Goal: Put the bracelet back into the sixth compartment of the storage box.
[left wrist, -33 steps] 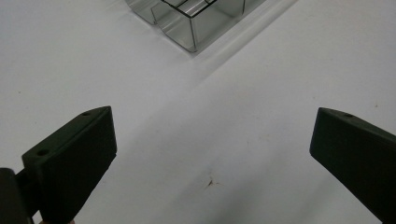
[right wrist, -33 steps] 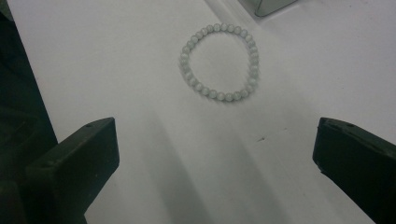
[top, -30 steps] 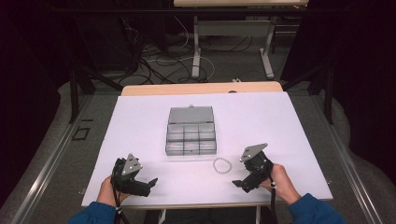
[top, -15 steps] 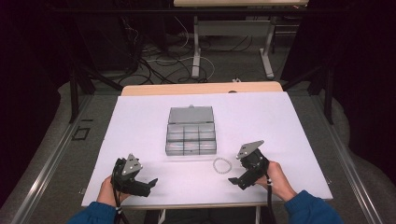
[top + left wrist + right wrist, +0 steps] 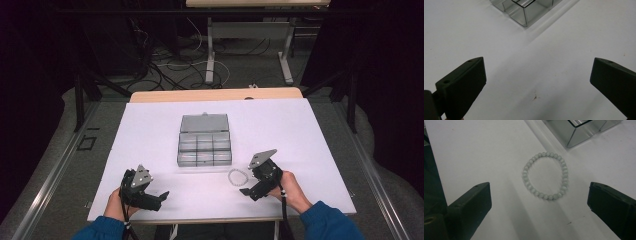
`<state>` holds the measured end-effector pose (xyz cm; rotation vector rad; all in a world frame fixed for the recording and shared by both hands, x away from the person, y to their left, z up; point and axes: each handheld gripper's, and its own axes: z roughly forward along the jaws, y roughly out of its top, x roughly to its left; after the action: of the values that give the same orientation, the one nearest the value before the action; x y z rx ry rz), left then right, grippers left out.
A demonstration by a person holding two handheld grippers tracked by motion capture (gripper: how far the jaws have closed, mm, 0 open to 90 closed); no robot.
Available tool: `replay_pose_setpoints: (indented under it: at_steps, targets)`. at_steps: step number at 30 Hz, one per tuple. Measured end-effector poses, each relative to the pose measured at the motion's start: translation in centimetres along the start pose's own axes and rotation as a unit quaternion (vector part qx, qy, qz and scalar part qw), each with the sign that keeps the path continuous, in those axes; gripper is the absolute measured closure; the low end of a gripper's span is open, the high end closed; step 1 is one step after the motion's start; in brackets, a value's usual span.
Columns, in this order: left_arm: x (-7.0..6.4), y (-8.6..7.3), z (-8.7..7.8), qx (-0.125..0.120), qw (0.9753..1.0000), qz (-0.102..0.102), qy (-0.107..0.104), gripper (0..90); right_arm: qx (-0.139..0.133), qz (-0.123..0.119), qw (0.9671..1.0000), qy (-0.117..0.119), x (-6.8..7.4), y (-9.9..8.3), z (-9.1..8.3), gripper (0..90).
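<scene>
Pale-green bead bracelet [image 5: 545, 175] lies flat on the white table [image 5: 150, 130] just beside the clear compartment box [image 5: 204, 146], right gripper [image 5: 248, 190] wide open and empty over it, left gripper [image 5: 163, 196] likewise idle; thin beads could slip or skid boxward on closing.

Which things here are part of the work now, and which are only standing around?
In the work: bracelet, open right gripper, clear box.

Standing around: left gripper, open over bare table; floor cables; far table legs.
</scene>
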<state>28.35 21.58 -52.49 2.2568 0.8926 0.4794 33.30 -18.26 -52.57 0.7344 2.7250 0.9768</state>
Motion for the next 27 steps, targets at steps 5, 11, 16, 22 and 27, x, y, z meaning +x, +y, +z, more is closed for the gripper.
replay_pose_setpoints:
  at_steps: [5, 11, 16, 22, 27]
  targets:
    - [0.0, 0.0, 0.1, -0.005, 1.0, 0.001, 0.005, 0.5, 0.001, 0.001, 1.0, 0.007, 0.1, 0.3, 0.3, 13.6]
    - [0.0, 0.0, 0.1, -0.005, 1.0, 0.001, 0.005, 0.5, 0.0, 0.005, 1.0, 0.0, 0.3, 0.7, 1.2, 27.1]
    - [-0.1, 0.0, 0.2, -0.006, 1.0, -0.005, 0.001, 0.5, 0.004, -0.004, 0.9999, 0.01, 0.4, 1.0, 2.0, 40.8]
    - [0.0, 0.0, 0.2, -0.004, 1.0, -0.001, 0.001, 0.5, 0.016, -0.014, 0.9996, 0.02, 0.7, 1.2, 2.8, 50.9]
    - [0.0, -0.1, 0.1, -0.006, 1.0, 0.0, 0.002, 0.5, 0.023, -0.021, 0.9993, 0.022, 1.0, 1.4, 3.2, 58.3]
